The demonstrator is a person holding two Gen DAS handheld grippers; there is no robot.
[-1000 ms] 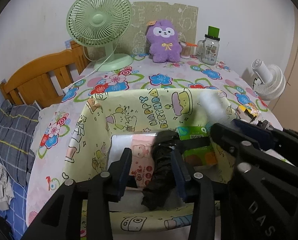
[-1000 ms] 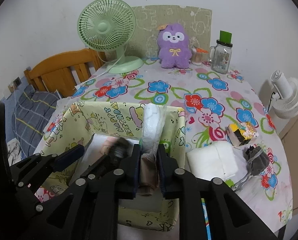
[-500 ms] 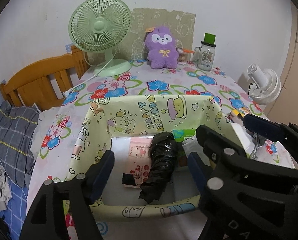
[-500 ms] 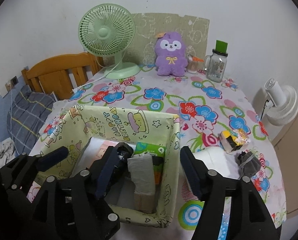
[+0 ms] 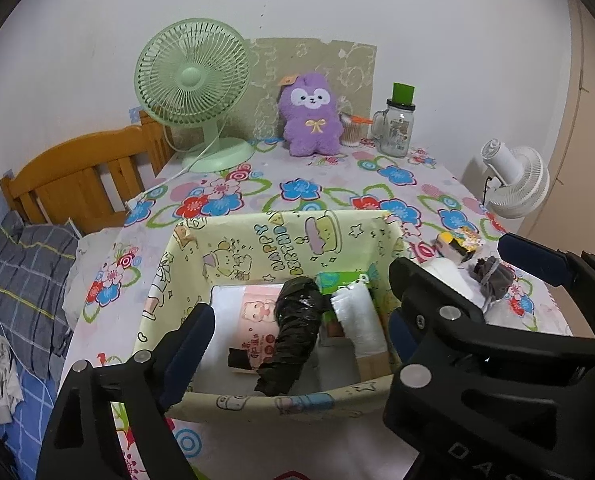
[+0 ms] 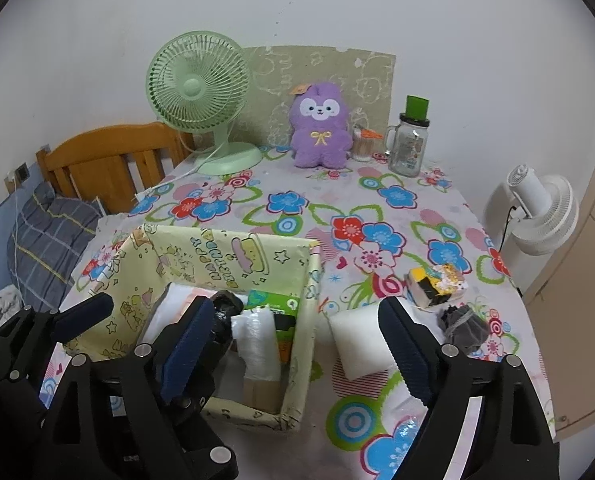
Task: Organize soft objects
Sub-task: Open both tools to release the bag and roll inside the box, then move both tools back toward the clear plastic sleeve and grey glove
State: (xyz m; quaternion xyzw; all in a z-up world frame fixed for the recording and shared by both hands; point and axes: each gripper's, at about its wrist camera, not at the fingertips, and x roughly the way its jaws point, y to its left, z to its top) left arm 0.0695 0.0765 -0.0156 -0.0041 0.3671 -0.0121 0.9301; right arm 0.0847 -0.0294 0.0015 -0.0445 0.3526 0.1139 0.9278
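We see both grippers angled down over the box (image 5: pixel 265 236), jaws wide after just opening, gripping nothing. Below the left gripper (image 5: pixel 297 332) lies the black bag roll (image 5: pixel 293 336); the white wrapped roll (image 6: pixel 257 344) lies between the right gripper's (image 6: pixel 293 344) jaws, untouched. A white foam block (image 6: pixel 357 340) lies just beside the box on the bench (image 6: pixel 377 208).

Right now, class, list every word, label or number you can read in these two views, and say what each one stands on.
"HAPPY BIRTHDAY": printed on the inner wall of the yellow cartoon storage box, also seen from the right wrist.
"DA": raised letters, cut off by the frame edge, on the right gripper's black body.
Pink tissue pack: red print too small to read.
Green pack, glass jar label, plush's tag: unreadable.
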